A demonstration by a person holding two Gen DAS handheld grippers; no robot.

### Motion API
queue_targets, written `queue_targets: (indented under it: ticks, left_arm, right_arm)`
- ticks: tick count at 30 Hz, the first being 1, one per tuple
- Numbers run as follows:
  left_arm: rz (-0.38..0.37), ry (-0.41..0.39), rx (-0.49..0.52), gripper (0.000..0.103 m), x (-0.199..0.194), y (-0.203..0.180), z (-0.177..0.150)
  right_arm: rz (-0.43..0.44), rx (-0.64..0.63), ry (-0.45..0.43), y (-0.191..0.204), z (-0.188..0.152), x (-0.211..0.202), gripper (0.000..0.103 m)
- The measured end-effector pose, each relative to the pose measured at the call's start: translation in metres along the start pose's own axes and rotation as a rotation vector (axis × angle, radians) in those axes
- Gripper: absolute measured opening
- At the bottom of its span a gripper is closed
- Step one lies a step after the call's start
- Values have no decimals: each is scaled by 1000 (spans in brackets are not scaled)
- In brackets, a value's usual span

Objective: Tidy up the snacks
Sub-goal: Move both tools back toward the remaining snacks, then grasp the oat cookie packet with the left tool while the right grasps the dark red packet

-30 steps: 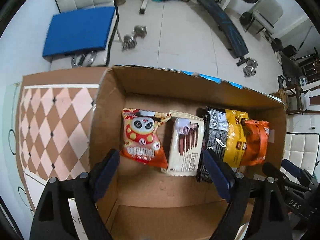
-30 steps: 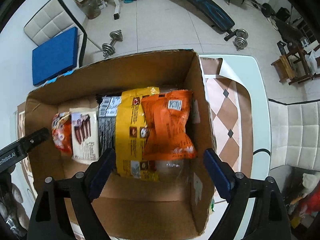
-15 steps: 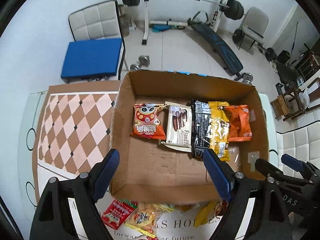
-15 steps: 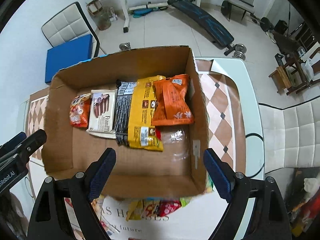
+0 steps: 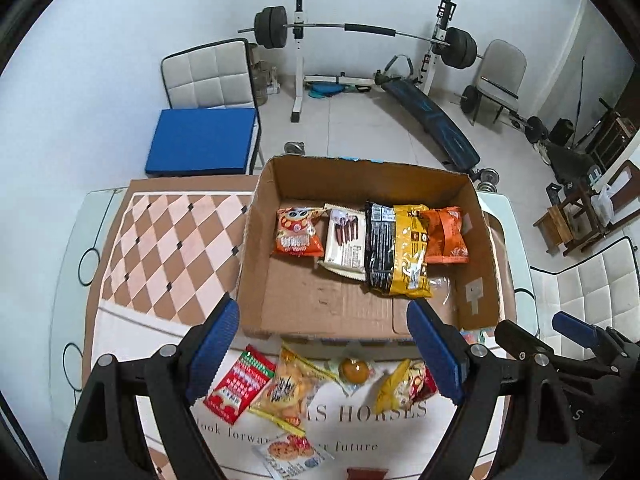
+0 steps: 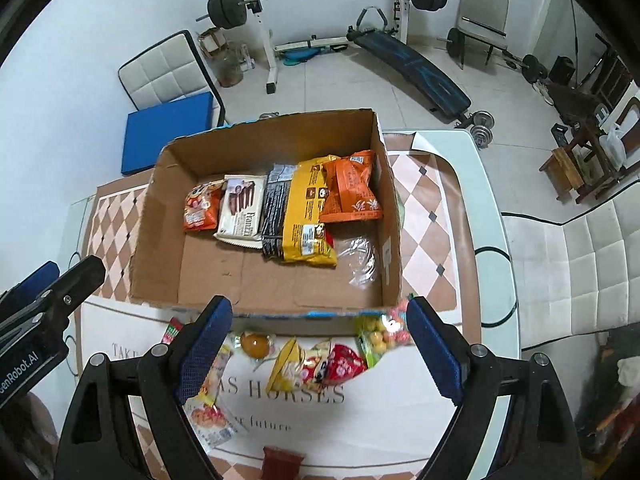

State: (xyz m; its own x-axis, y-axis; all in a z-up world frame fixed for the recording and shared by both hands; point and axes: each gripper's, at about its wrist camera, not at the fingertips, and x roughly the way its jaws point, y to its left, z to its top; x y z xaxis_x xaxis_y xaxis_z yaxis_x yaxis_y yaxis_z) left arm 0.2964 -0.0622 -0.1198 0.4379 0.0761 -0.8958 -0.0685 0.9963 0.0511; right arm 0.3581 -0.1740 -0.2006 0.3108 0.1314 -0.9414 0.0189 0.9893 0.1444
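Left tongs [image 5: 324, 344] and right tongs [image 6: 320, 344], nearest the viewer, both stand apart and hold nothing. Beneath them, loose snack packets [image 5: 280, 388] lie on the desk [image 6: 472, 208], just in front of the cardboard box [image 5: 320, 300]. Inside, five packets [image 5: 400, 248] lie side by side along the box's far wall. Beyond, a weight bench [image 5: 432, 124] stands on the floor.

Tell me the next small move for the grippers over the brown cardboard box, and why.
Probably lower the left gripper onto the red foil packet lying on the table in front of the brown cardboard box. Both it and the right gripper are open and empty, five packets already line the box's far wall, and loose snacks remain outside.
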Motion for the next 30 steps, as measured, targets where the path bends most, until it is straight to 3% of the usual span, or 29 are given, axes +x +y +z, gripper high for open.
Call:
queue_targets:
  ticks: [4,12,18,26,30]
  left_arm:
    - [16,34,-27,86,-5,6,-33]
    - [101,192,-55,86,27,33,-131]
    - [148,310,-7,86,59,55,-184]
    - [128,399,165,86,96,66,-210]
    - [106,420,254,86,107,69,-215]
  right_arm:
    - [35,14,58,-4,-27,4,91]
    - [156,69,422,2,-150,86,91]
    - [152,123,623,13,-230,153,91]
    - [68,175,666,35,-268,193,89]
    - [19,167,657,52,-277,204,78]
